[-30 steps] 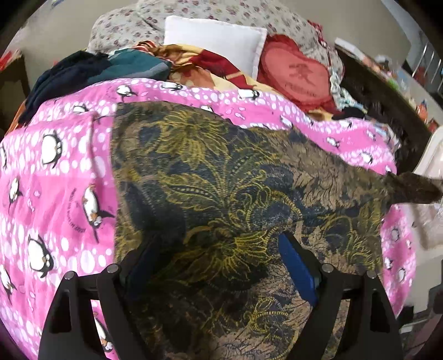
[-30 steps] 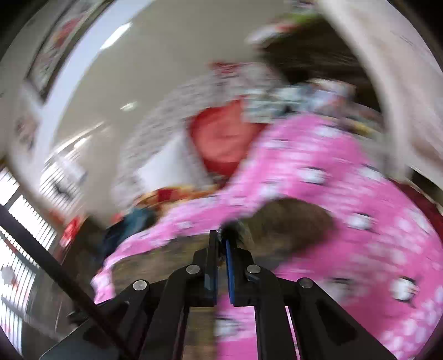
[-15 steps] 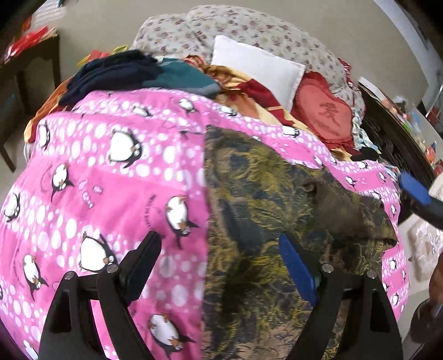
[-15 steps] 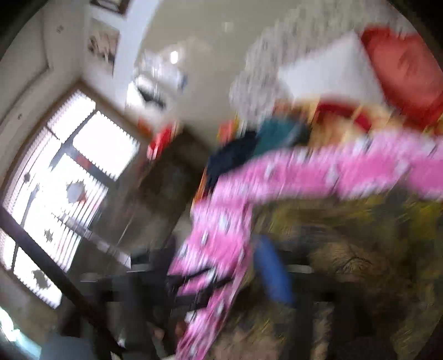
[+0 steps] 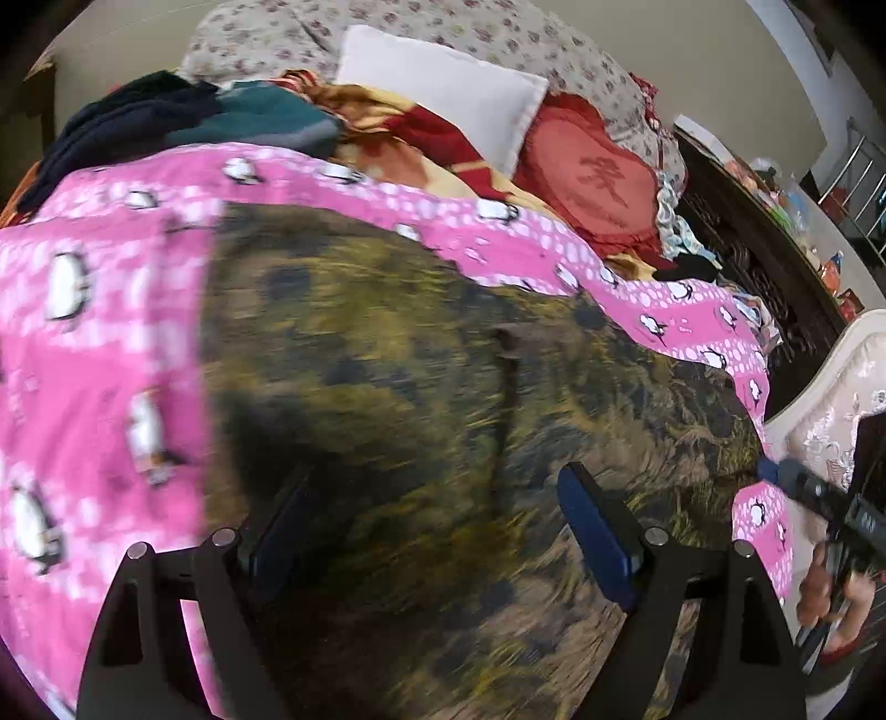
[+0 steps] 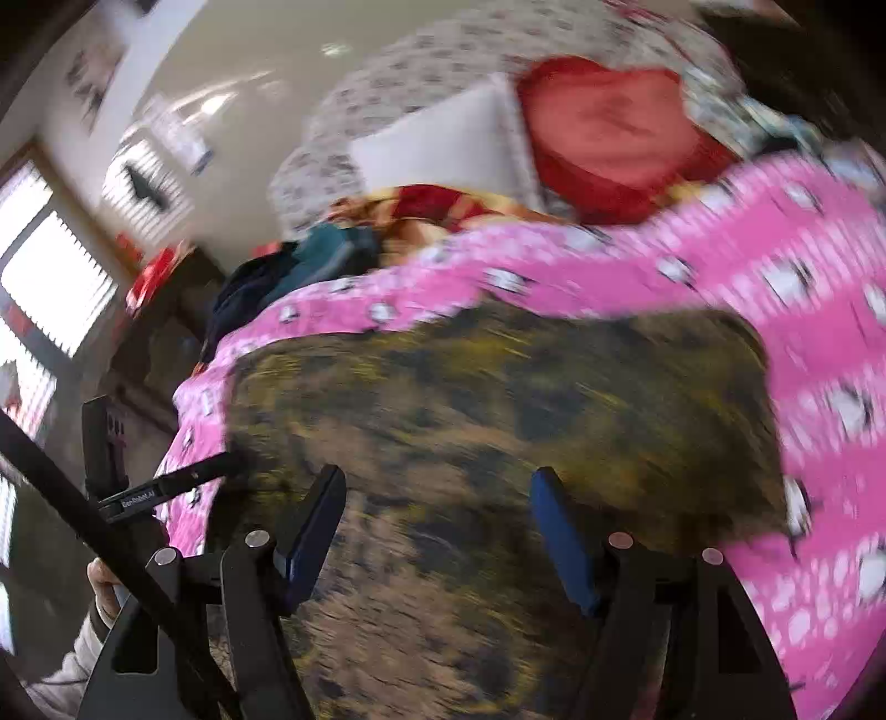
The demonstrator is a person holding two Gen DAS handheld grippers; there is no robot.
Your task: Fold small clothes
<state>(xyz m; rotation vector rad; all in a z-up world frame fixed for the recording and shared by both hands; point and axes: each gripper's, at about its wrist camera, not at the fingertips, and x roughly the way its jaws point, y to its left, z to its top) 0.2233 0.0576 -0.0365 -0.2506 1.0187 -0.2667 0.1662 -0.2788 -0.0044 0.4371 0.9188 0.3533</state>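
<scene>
A dark cloth with a yellow-gold floral print point(image 5: 421, 387) lies spread on a pink penguin-print blanket point(image 5: 99, 343); one side is folded over with a seam down the middle. It also shows, blurred, in the right wrist view point(image 6: 498, 421). My left gripper point(image 5: 437, 531) is open and empty above the cloth's near part. My right gripper point(image 6: 437, 531) is open and empty above the cloth's near edge. The right gripper also shows at the right edge of the left wrist view point(image 5: 775, 473), and the left gripper at the left of the right wrist view point(image 6: 221, 462).
At the head of the bed lie a white pillow point(image 5: 443, 88), a red heart cushion point(image 5: 592, 177), a floral quilt point(image 5: 498, 33) and dark and teal clothes point(image 5: 183, 122). A dark wooden sideboard point(image 5: 775, 260) stands on the right. A window point(image 6: 50, 277) is on the left.
My right gripper let go of the cloth corner it had pulled across, opened, and drew back to the near edge. The cloth now lies folded. The left gripper swung left, then back over the cloth.
</scene>
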